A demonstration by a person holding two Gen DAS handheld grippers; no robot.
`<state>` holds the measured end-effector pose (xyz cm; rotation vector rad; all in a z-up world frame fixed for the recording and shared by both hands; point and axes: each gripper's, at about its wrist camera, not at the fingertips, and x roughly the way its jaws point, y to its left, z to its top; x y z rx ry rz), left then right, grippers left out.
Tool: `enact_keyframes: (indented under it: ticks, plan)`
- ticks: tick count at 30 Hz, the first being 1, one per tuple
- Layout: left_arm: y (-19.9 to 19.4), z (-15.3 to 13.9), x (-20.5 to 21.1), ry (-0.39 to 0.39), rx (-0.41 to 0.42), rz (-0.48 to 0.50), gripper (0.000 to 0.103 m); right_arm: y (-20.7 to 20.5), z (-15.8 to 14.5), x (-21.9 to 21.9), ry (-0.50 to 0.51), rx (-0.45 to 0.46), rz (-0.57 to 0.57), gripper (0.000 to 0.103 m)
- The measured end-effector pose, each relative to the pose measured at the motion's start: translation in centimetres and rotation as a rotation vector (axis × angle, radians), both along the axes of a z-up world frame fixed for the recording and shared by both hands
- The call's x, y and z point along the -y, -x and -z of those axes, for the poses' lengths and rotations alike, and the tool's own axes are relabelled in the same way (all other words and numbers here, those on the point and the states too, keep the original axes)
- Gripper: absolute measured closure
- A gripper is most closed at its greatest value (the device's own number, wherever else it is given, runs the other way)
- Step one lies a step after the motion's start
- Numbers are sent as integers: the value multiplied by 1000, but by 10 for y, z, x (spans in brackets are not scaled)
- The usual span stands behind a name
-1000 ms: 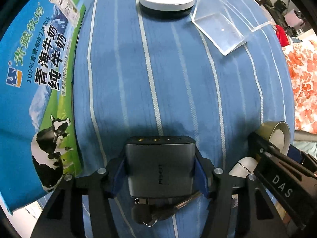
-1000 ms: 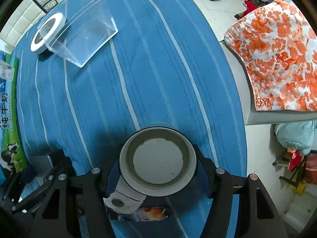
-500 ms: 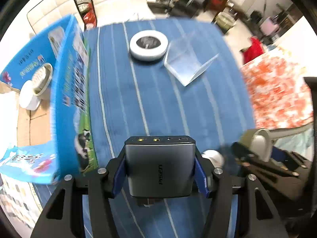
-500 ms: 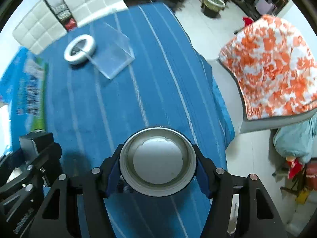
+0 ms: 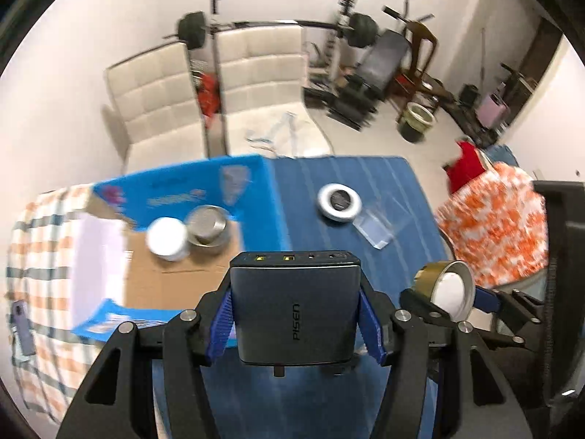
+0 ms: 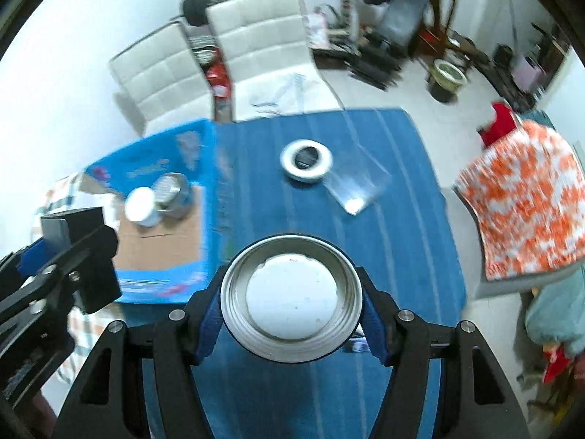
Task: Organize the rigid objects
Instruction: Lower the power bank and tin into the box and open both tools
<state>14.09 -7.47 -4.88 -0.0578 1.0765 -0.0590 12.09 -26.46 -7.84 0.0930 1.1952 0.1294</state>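
Note:
My left gripper (image 5: 295, 322) is shut on a grey PISEN power bank (image 5: 295, 307) and holds it high above the blue striped table (image 5: 365, 175). My right gripper (image 6: 290, 303) is shut on a round metal tin (image 6: 290, 298), also lifted; it also shows in the left wrist view (image 5: 448, 289). The open blue milk carton box (image 5: 175, 190) stands at the table's left with a white jar (image 5: 166, 238) and a steel tin (image 5: 208, 225) inside. A white ring-shaped disc (image 5: 339, 203) and a clear plastic stand (image 5: 378, 225) lie on the far table.
A white sofa (image 5: 219, 91) and gym equipment (image 5: 365, 36) stand behind the table. An orange floral cloth (image 5: 493, 226) covers a chair on the right. A checked cloth (image 5: 33, 256) with a phone (image 5: 22, 325) lies left of the box.
Both grippers have risen well above the table with their objects held. The view now looks down into the open box and across the room.

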Motion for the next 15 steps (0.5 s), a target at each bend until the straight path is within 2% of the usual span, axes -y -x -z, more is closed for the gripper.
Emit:
enact_keyframes:
  ticks: [9, 15]
  plan:
    - [14, -14, -84, -39, 28, -122, 47, -1, -36, -92, 2, 82, -107, 36]
    - [16, -12, -121, -36, 23, -164, 47, -11, -35, -131, 7, 84, -134, 36]
